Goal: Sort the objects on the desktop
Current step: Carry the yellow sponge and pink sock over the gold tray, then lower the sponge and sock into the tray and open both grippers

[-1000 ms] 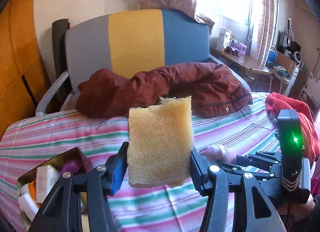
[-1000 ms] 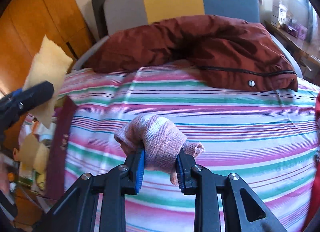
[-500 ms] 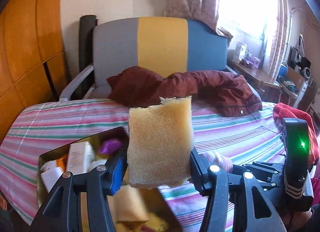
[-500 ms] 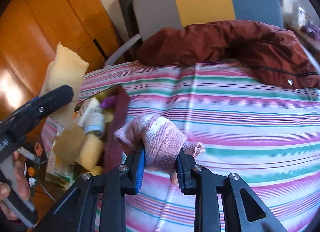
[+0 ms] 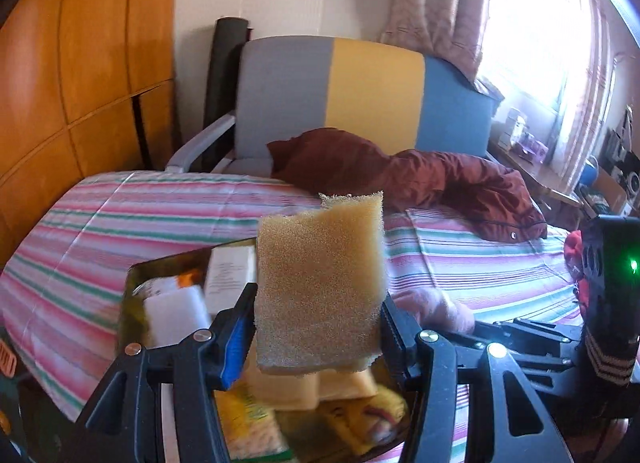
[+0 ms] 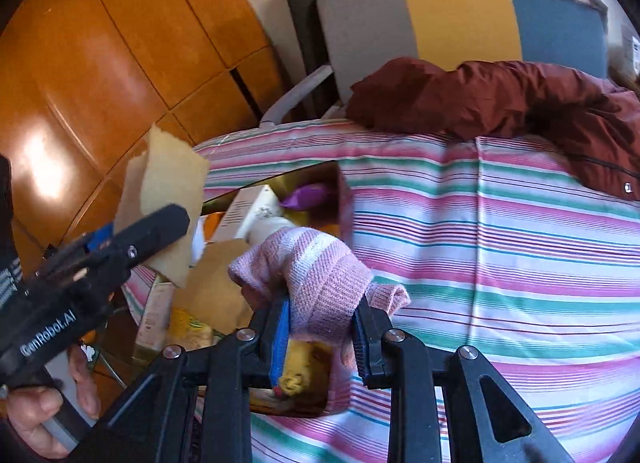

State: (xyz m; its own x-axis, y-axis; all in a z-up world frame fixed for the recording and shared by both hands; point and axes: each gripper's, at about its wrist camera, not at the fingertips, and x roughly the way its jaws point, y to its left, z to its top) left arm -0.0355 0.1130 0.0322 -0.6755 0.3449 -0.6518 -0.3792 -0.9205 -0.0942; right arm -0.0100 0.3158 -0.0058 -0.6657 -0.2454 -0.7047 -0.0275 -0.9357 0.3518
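Both grippers angle down over the box (image 6: 344, 199), left gripper (image 5: 318, 327) jaws clamping sponge (image 5: 320, 283), right gripper (image 6: 320, 327) apparently gripping glove (image 6: 316, 275)

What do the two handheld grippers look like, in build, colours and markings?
Both are black plastic linkage frames with silver pivot screws and blue pads inside the fingers. The left gripper has white "GenRobot.AI" lettering on its body and a grey handle. The right gripper has a green light and pale chevron stripes on its housing.
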